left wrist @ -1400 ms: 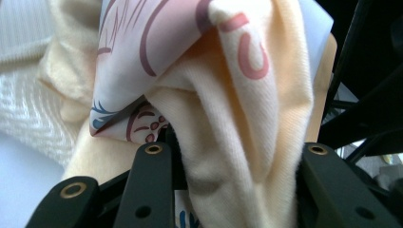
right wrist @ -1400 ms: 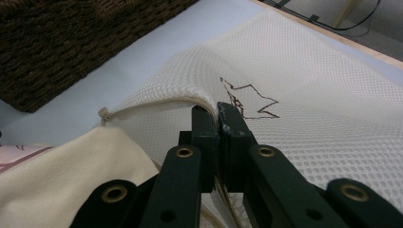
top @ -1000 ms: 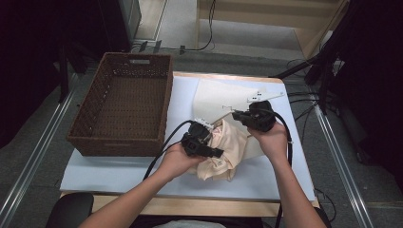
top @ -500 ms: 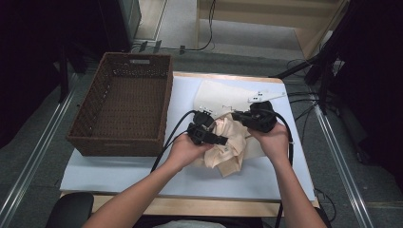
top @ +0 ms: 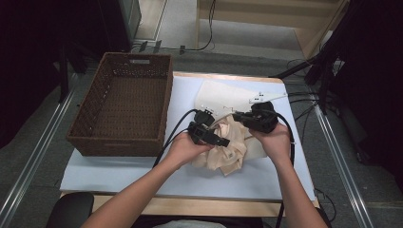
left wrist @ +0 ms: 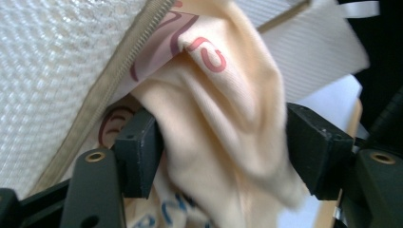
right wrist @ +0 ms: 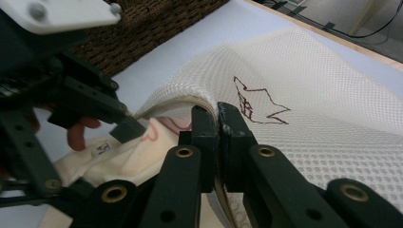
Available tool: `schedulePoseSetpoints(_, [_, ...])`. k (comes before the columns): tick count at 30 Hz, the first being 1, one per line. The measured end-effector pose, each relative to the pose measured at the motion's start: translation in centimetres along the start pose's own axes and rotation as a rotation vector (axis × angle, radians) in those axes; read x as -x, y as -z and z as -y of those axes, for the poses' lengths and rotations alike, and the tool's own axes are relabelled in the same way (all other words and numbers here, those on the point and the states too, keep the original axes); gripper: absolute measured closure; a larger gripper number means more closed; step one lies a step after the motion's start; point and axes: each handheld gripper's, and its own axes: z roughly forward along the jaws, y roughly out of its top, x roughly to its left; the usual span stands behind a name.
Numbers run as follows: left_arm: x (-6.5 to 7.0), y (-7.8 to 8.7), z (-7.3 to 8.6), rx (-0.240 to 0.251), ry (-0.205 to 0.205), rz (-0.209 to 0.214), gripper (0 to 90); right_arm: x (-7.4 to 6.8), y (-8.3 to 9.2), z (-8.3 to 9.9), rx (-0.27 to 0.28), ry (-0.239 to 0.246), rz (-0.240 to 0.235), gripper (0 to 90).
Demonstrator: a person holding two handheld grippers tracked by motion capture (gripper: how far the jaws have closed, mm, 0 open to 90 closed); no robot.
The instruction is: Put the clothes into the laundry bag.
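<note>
Sitting at the far left of the desk [top: 119,173], a brown wicker basket [top: 121,111] stands well apart from the work. Just right of it, the left gripper [top: 223,141] lies low over a cream garment [top: 235,147] printed with red and blue marks; its fingers [left wrist: 138,152] have just been opening, and in the left gripper view a fold of the garment hangs between them with the pads standing off the cloth, so it is released. The garment lies bunched at the middle of the desk, its upper part tucked under the zip edge of a white mesh laundry bag [top: 223,95] spread flat behind it. Further right, the right gripper [right wrist: 217,116] has its fingers clenched on that bag's edge, lifting the mesh [right wrist: 304,95] into an arch over the garment.
</note>
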Motion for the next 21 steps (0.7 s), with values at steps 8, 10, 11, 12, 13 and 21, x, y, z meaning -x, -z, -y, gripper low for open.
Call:
schedulePoseSetpoints(8, [1.2, 3.2, 1.1, 0.040, -0.070, -0.028, 31.8, 0.0, 0.0, 0.0, 0.000, -0.002, 0.004, 87.8])
schedulePoseSetpoints(10, [1.3, 3.6, 1.7, 0.045, -0.075, -0.021, 33.0, 0.0, 0.0, 0.0, 0.000, -0.003, 0.003, 87.8])
schedulePoseSetpoints(11, [1.3, 3.8, 2.1, 0.041, -0.084, -0.020, 33.7, 0.0, 0.0, 0.0, 0.000, -0.003, 0.002, 87.8])
schedulePoseSetpoints(12, [1.4, 3.9, 2.4, 0.037, -0.089, -0.024, 34.3, 0.0, 0.0, 0.0, -0.001, -0.003, 0.003, 87.8])
schedulePoseSetpoints(13, [1.5, 4.1, 2.8, 0.028, -0.095, -0.026, 34.6, 0.1, 0.0, 0.0, -0.002, -0.005, 0.004, 87.8])
schedulePoseSetpoints(21, [2.5, 4.8, 5.7, 0.053, -0.144, -0.010, 61.6, 0.2, 0.0, 0.1, -0.001, -0.010, 0.005, 87.8])
